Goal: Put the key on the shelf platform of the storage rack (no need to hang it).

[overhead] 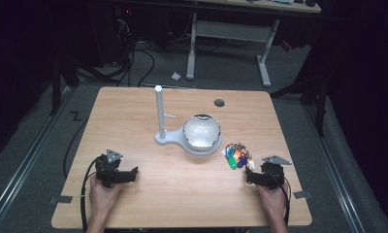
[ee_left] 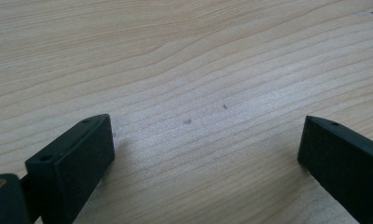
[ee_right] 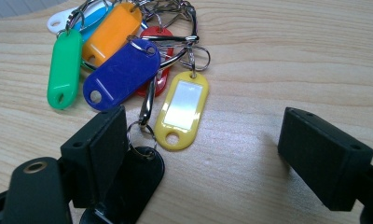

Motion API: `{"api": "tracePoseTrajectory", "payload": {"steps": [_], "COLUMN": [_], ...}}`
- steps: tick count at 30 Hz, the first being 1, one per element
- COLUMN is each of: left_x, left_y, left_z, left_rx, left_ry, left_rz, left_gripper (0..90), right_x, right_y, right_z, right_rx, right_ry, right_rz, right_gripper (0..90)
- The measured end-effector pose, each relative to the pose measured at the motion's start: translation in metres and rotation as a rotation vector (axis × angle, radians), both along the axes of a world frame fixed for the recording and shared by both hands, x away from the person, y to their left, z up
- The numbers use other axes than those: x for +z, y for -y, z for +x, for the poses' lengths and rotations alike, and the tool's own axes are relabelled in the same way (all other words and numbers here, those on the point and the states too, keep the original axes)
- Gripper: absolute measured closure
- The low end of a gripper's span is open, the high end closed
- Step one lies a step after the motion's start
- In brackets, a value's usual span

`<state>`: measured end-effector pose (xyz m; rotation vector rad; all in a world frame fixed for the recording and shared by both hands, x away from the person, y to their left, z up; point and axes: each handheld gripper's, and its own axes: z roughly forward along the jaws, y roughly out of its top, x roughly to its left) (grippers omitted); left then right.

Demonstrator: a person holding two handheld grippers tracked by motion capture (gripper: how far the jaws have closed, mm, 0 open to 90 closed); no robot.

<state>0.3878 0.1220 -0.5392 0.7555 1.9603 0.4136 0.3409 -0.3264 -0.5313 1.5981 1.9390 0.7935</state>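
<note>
A bunch of coloured key tags on metal rings lies on the wooden table, right of centre. In the right gripper view I see green, orange, blue, yellow and black tags. My right gripper rests just beside the bunch, jaws wide and open, the black tag against its left jaw. My left gripper sits at the front left, open over bare wood.
A white stand with an upright post and a round bowl-like dish sits mid-table. A dark round hole is near the far edge. Table legs and cables lie on the floor beyond.
</note>
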Motion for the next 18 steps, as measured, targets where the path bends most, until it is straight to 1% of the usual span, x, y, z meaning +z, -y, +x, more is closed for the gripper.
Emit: {"api": "tracePoseTrajectory", "payload": {"steps": [2, 3, 9, 13, 15, 17, 18], "left_x": [0.000, 0.000, 0.000, 0.000, 0.000, 0.000, 0.000], "left_y": [0.000, 0.000, 0.000, 0.000, 0.000, 0.000, 0.000], "left_z": [0.000, 0.000, 0.000, 0.000, 0.000, 0.000, 0.000], "left_rx": [0.003, -0.003, -0.008, -0.004, 0.001, -0.004, 0.000], "left_ry": [-0.004, 0.001, 0.004, 0.002, -0.002, 0.002, -0.001], "left_rz": [-0.004, 0.000, 0.007, 0.004, -0.001, 0.004, -0.001], "left_gripper": [4.0, 4.0, 4.0, 4.0, 4.0, 4.2, 4.2], "right_x": [0.000, 0.000, 0.001, 0.002, 0.002, 0.004, 0.004], "right_y": [0.000, 0.001, 0.003, 0.006, 0.007, 0.008, 0.008], "right_z": [0.000, -0.001, -0.004, -0.011, -0.012, -0.019, -0.019], "right_rx": [0.000, -0.007, -0.014, -0.023, -0.019, -0.017, -0.017], "right_ry": [0.000, 0.004, 0.010, 0.009, 0.009, 0.017, 0.017], "right_rz": [-0.001, 0.001, 0.000, 0.011, 0.013, 0.022, 0.022], "right_gripper": [17.5, 20.0, 23.4, 27.2, 27.6, 28.9, 28.9]}}
